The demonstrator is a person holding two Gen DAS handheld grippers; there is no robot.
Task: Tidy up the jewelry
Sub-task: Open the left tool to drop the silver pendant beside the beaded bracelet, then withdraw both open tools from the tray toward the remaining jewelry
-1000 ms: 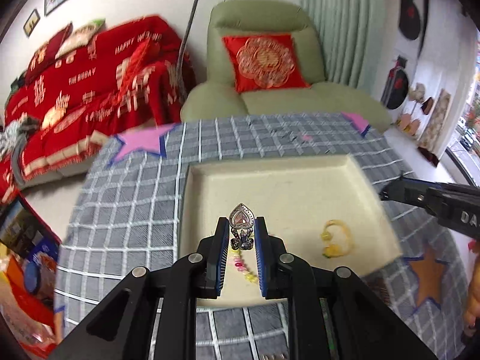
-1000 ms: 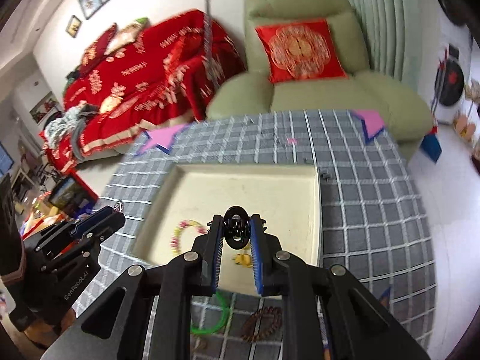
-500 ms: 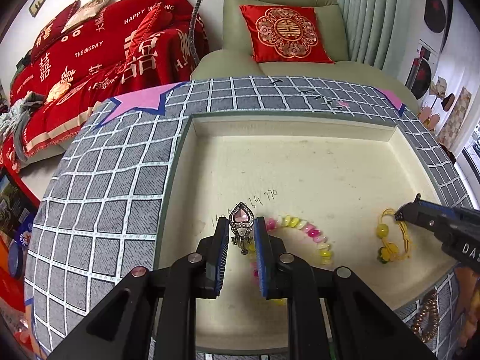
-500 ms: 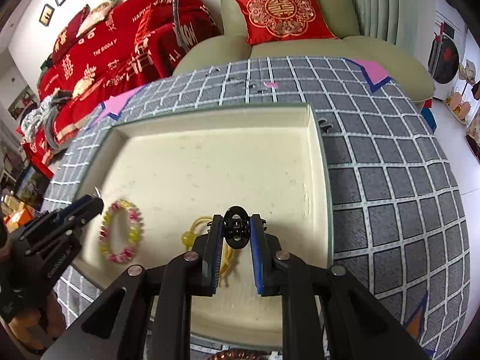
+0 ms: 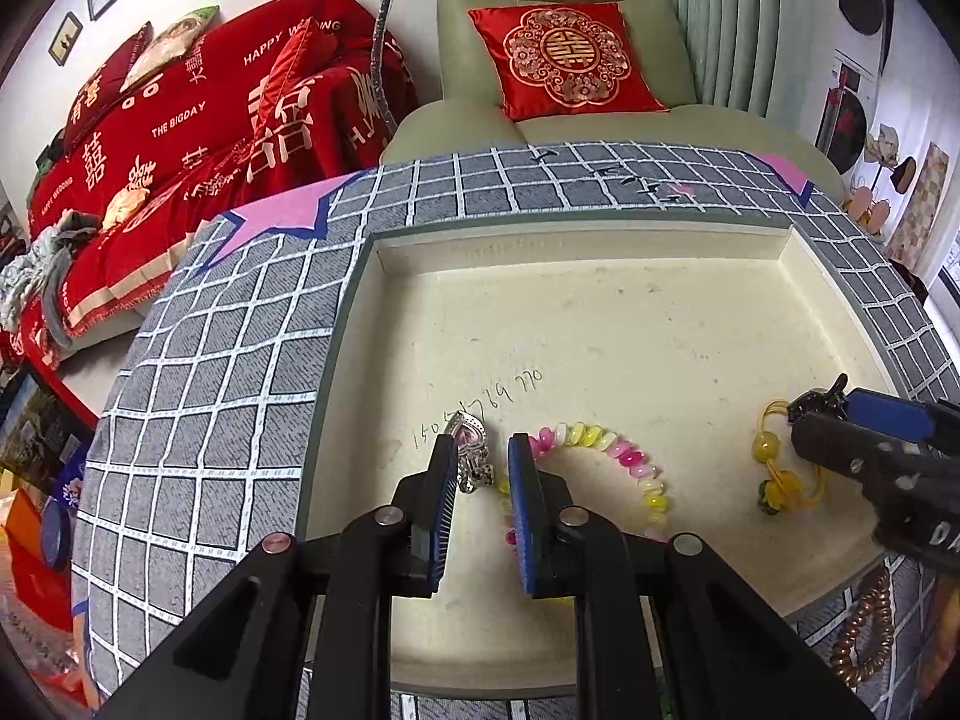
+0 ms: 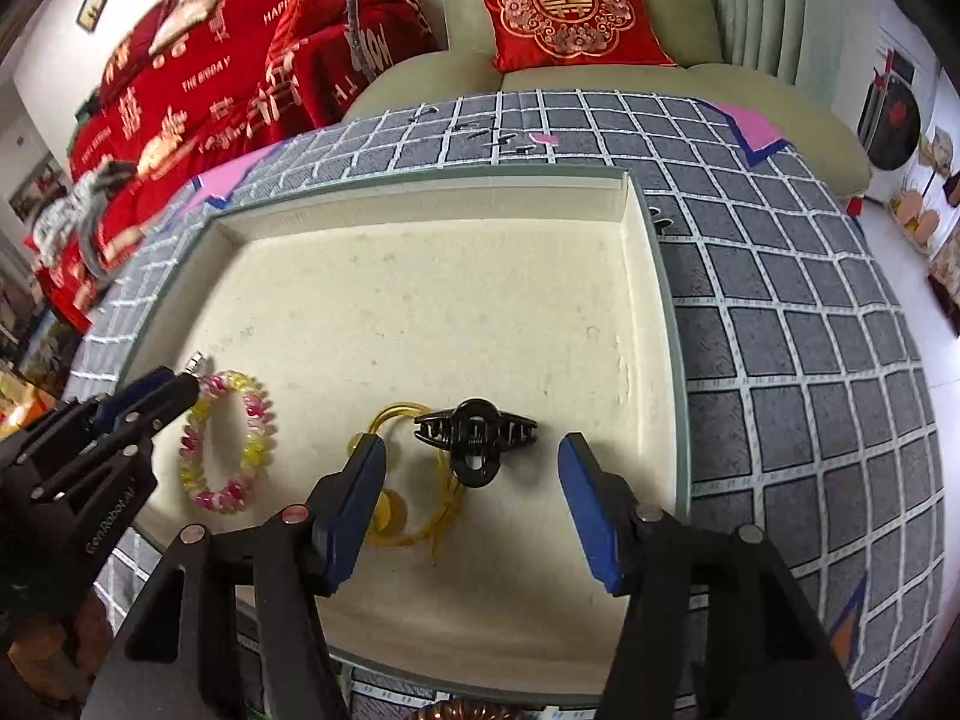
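Black clip (image 6: 474, 441) lies in the tray (image 6: 651, 276) on the yellow cord (image 6: 420, 480), between the right tool's (image 6: 474, 468) opening jaws; lift straight, clear of both. Left tool (image 5: 480, 462) pinches the pendant (image 5: 471, 450) beside the bracelet (image 5: 600, 462); set it on bare tray.

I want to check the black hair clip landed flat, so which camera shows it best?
The right wrist view: the hair clip lies whole in the tray, partly on the yellow cord, between the opening, clear pads of the right gripper. The left wrist view shows only a dark bit of it at that gripper's tip.
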